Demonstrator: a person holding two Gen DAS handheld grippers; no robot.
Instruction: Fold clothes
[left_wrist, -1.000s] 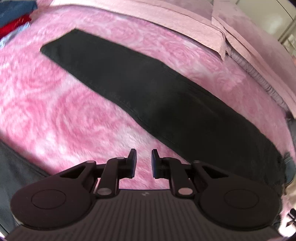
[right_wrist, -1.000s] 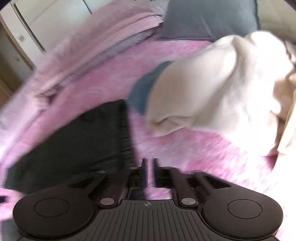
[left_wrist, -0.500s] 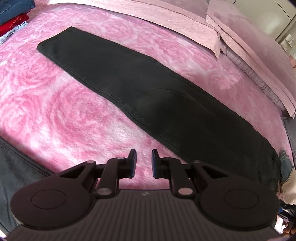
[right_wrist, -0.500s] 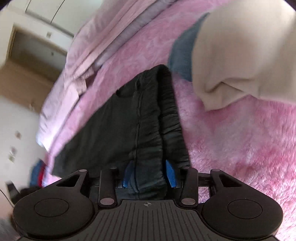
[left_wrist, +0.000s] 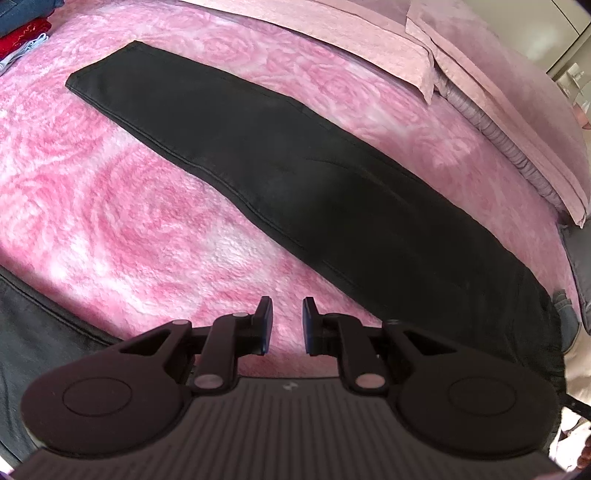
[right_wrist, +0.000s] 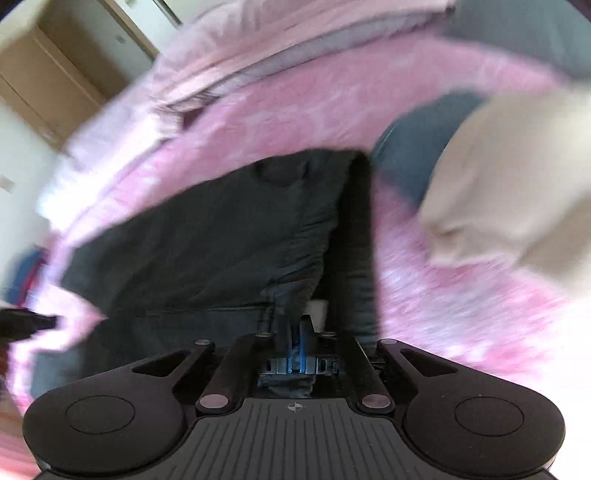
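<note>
two wrist views show one pair of black trousers (left_wrist: 295, 192) folded lengthwise into a long flat strip, running from the upper left to the lower right of the left wrist frame across a fluffy pink blanket (left_wrist: 122, 221) with a swirled rose pattern. the strip's near edge is a straight stitched seam; its upper-left end is cut square. wide bare blanket lies in the left and lower middle of that frame, and a narrower band lies between the strip's far edge and the smooth pale pink bedding (left_wrist: 369, 48) folded along the top. the left gripper (left_wrist: 287, 325) hovers over bare blanket just beside the seam, fingers spread with a gap and nothing between them.

the right wrist frame is blurred. the right gripper (right_wrist: 295, 339) has its blue pads (right_wrist: 303, 343) pressed together on the gathered waistband end of the trousers (right_wrist: 207, 254), at centre bottom. a cream garment (right_wrist: 509, 192) bulges at the right, with grey-blue fabric (right_wrist: 406, 162) under it, near the waistband corner. pink blanket shows between them.
</note>
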